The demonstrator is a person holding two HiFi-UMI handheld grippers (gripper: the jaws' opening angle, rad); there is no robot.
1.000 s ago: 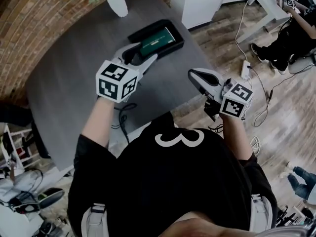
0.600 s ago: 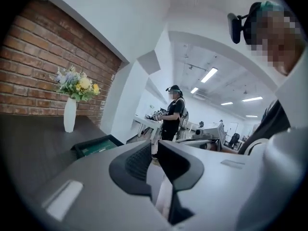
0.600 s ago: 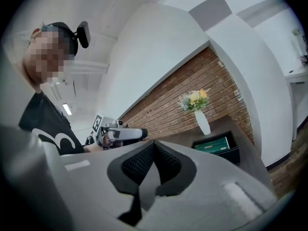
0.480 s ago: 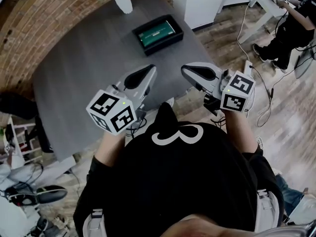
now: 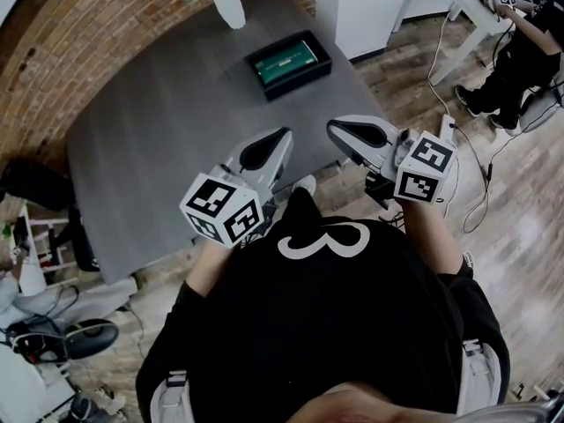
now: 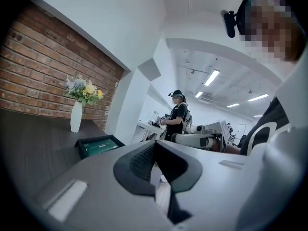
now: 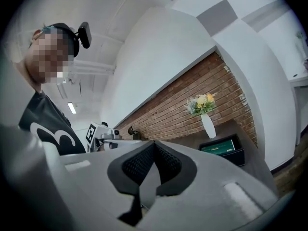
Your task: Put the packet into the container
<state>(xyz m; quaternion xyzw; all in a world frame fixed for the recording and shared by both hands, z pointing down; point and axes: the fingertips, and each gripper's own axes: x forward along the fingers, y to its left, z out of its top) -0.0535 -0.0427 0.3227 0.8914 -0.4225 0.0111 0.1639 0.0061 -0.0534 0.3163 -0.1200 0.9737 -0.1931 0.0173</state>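
Since the green packet (image 5: 286,61) already lies inside the black container (image 5: 298,80), far across the grey table (image 5: 159,148), the remaining hazards are few.

Hazards, as judged:
- Packet possibly not fully seated. From this distance it appears flat, but its edges cannot be checked, and a corner riding on the rim could let it slip out.
- A careless reach back across the table could nudge the container or tip the white vase (image 5: 230,9) standing just beyond it.

Tool state:
- left gripper (image 5: 280,137): jaws clenched together on nothing, held near the table's near edge.
- right gripper (image 5: 337,130): jaws likewise pressed together and empty, beside the left, off the table edge.

Count:
- packet: one
- container: one
- vase with flowers: one
- table: one
- grippers: two, each bearing one marker cube
- second person (image 5: 520,51): one, at a far desk
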